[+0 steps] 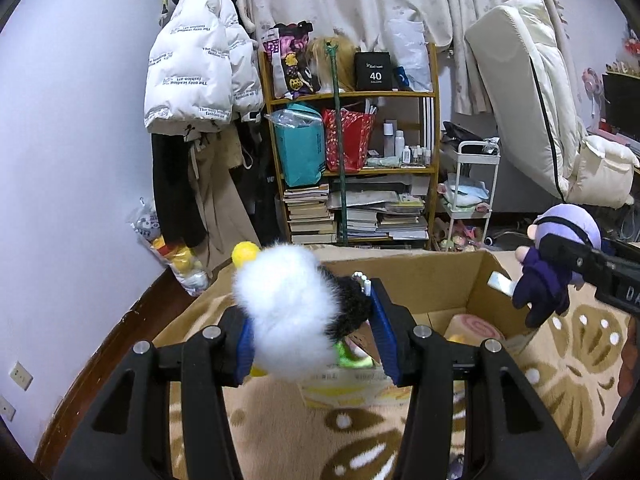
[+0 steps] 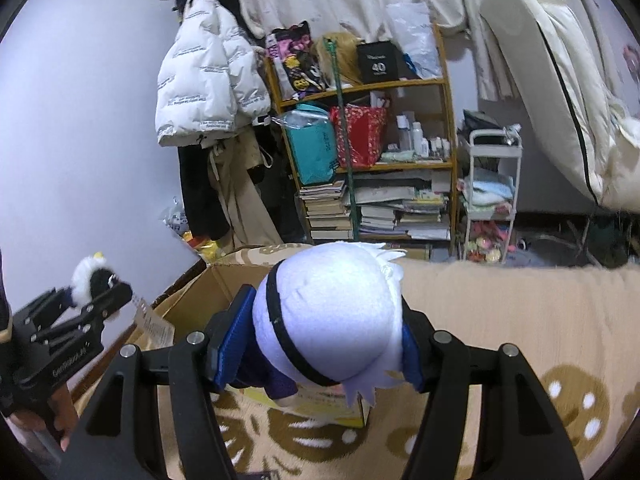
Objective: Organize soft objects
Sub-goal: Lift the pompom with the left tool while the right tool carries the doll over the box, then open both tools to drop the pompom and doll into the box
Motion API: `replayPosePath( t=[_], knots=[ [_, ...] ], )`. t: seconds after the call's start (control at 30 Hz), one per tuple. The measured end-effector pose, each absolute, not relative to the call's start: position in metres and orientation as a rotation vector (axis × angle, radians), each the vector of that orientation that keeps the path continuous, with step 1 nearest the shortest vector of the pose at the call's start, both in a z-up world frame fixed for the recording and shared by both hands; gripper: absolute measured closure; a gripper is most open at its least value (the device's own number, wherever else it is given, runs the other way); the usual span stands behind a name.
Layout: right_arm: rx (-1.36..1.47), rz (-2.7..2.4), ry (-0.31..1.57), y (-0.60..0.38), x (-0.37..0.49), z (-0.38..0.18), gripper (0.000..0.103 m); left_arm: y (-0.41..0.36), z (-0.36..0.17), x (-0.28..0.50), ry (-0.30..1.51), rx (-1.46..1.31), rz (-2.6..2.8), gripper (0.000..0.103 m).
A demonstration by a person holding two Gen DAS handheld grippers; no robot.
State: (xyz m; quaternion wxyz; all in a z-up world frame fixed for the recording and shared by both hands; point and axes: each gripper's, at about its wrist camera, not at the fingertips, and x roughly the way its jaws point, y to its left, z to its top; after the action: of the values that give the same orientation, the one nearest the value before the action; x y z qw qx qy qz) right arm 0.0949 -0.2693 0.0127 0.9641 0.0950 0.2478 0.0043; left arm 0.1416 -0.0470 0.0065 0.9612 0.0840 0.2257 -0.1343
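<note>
A: Evidently, in the left wrist view, a fluffy white-and-black plush (image 1: 296, 308) is clamped between the jaws of the left gripper (image 1: 310, 332); the blue pads (image 1: 245, 344) are pressed into its fur at both sides. It is held above the near edge of the cardboard box (image 1: 440, 280), presumably so that it can be dropped in with the soft things already lying there.

B: What is seen around it?

A: At three o'clock a purple-haired doll (image 1: 556, 264) is carried by the right gripper (image 1: 568, 254), over the box's right wall. A pink rolled cushion (image 1: 476, 326) lies inside the box. At twelve o'clock a wooden shelf (image 1: 352, 96) is stacked with books and bags; a white jacket (image 1: 200, 60) hangs at eleven. Nothing is seen between the plush and the box opening.

B: And the right wrist view?

A: There the doll (image 2: 332, 320) fills the centre, its head gripped between the jaws of the right gripper (image 2: 320, 344), which are spread wide around it. The box (image 2: 208, 292) lies at ten o'clock, partly hidden behind the doll. At nine o'clock the left gripper (image 2: 96, 296) is seen with the plush (image 2: 90, 278) in it. A patterned rug (image 2: 520, 320) is spread beneath. The two toys are held apart, so a collision over the box looks avoidable.
</note>
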Motion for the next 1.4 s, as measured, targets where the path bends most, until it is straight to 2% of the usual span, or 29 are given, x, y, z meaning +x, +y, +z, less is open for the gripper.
replayPosePath(
  t=[0.5,1.17,1.4],
  knots=[
    [0.157,0.013,0.562,-0.256,0.12,-0.022,0.036,-0.069,-0.027,0.171,0.538,0.217,-0.291,0.054],
    [0.104,-0.031,0.548,-0.259,0.127,-0.035,0.035,-0.081,-0.053,0.185,0.609,0.215,-0.344,0.053],
    [0.114,-0.029,0.556,-0.259,0.126,-0.035,0.034,-0.084,-0.057,0.191,0.632,0.225,-0.331,0.048]
  ],
)
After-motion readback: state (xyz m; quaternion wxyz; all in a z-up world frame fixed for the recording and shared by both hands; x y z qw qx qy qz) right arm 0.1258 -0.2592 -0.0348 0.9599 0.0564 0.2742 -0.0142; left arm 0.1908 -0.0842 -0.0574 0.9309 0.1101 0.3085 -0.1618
